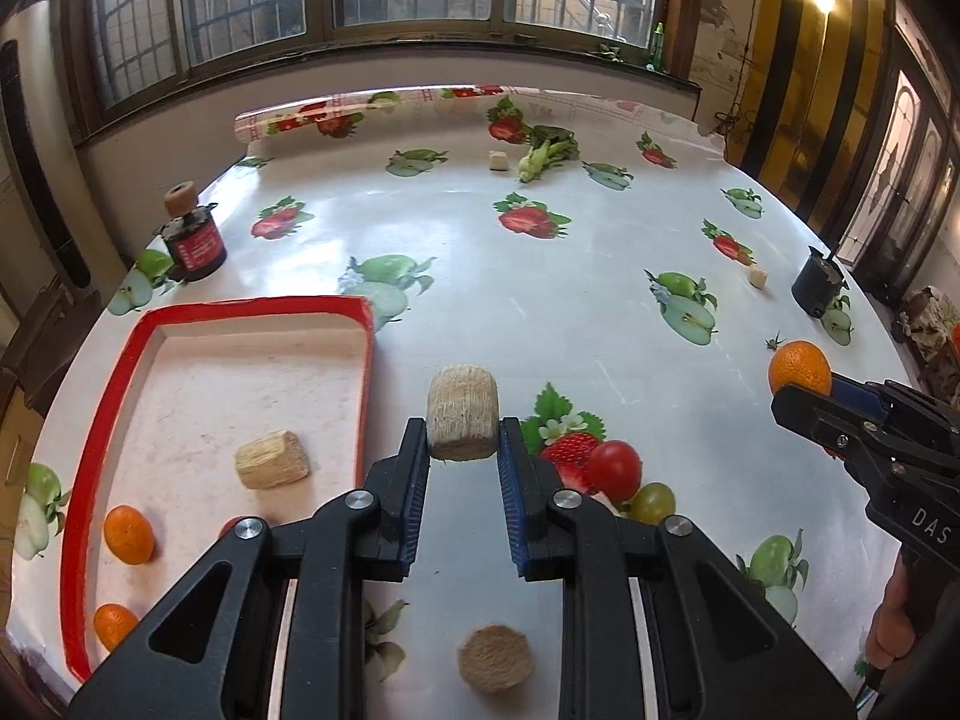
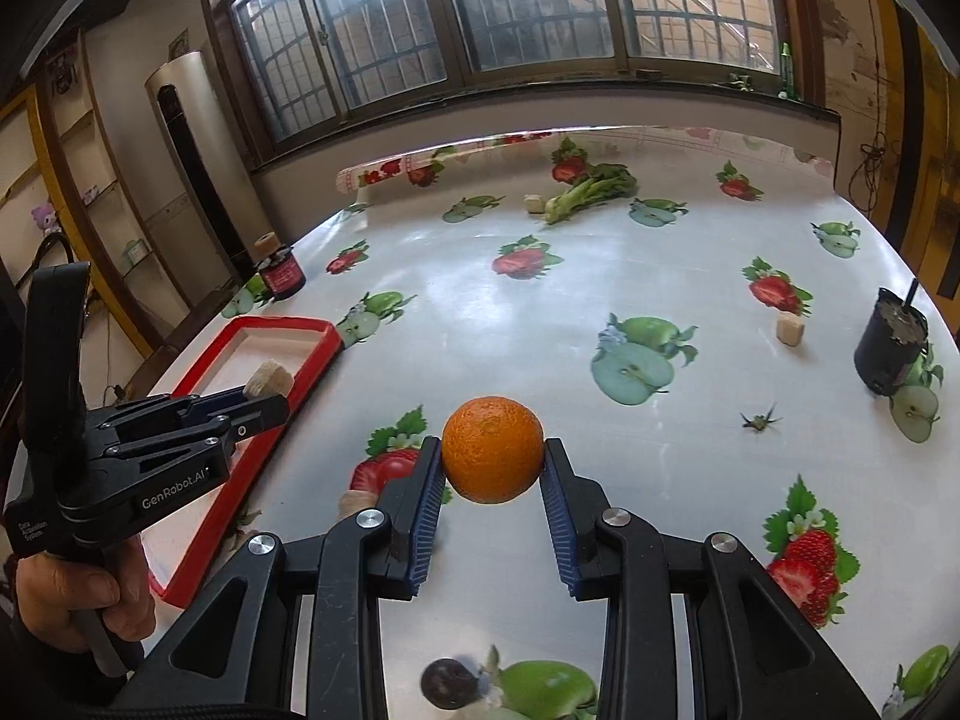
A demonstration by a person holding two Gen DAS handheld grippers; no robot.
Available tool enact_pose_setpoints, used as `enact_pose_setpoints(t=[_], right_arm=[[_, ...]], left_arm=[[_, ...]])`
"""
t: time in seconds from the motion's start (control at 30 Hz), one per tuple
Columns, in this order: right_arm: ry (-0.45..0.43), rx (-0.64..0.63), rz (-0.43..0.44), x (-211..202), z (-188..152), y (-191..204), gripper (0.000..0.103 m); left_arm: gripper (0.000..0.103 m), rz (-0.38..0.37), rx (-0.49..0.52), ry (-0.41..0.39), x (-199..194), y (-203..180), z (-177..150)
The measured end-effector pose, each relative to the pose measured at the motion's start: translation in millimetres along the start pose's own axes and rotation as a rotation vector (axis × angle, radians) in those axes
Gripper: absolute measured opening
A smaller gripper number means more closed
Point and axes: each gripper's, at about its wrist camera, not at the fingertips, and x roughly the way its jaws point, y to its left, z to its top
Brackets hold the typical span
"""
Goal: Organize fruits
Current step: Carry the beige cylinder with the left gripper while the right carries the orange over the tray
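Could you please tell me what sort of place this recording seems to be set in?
Probably a lived-in home, perhaps a dining room: a table under a fruit-print oilcloth, barred windows facing a brick stairway, and a tall standing air conditioner by the wall.

open tabletop (image 1: 468,276) mid-table, black cup (image 2: 891,354) right, red jar (image 1: 195,246) left

Left hand-held gripper (image 1: 462,441) clamping tan chunk (image 1: 462,420), red tray (image 1: 366,360) beside, holding oranges (image 1: 128,534)

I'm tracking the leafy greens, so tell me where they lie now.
The leafy greens lie at the table's far edge, below the window, in both views; a small pale cube sits just to their left, beside a printed strawberry.
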Motion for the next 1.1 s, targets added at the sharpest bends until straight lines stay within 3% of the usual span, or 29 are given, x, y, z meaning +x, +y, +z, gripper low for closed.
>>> enact_pose_setpoints(t=[0.47, 1.1], right_arm=[[0.015, -0.091, 0.114, 23, 9, 82, 0.033], [0.047, -0.159, 0.204, 49, 19, 140, 0.033]], left_arm=[[0.02, 0.08, -0.095, -0.031, -23, 65, -19], [0.02, 0.151, -0.175, -0.038, -36, 122, -31]])
